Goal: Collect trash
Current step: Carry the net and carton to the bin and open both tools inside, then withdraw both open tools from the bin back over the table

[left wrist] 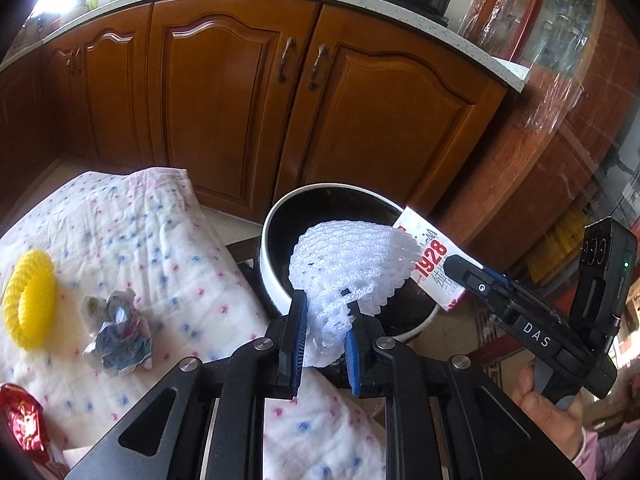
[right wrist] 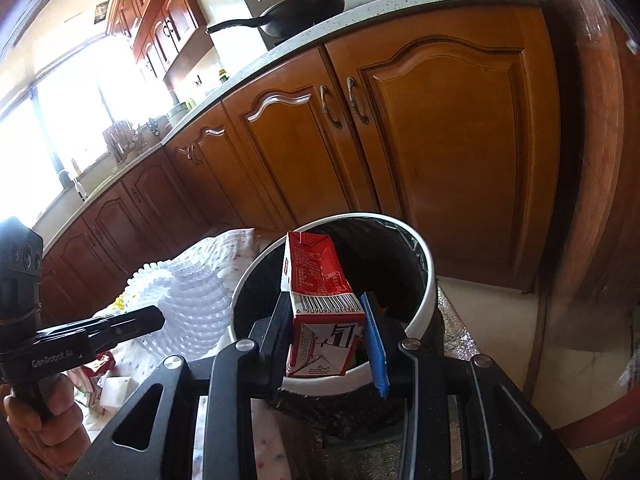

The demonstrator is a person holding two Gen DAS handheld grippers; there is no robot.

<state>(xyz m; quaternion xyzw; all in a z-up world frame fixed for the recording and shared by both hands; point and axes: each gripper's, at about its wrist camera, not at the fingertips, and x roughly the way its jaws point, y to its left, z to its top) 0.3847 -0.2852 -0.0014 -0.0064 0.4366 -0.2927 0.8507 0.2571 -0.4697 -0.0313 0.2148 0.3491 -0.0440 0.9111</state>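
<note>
My left fingers [left wrist: 326,334] pinch the white foam net [left wrist: 344,268] over the near rim of the bin [right wrist: 424,280], my right fingers [right wrist: 330,332] clamp the red carton [right wrist: 320,292] above its mouth — I'd centre both before letting go, so neither catches the rim.

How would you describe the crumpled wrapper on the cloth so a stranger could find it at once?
Start at the white cloth with pink and blue flecks in front of the wooden cupboards. The crumpled wrapper lies on it, just right of the yellow ring. Unlike the smooth ring and the red packet near the lower corner, it is a silvery, scrunched wad with bluish print.
</note>
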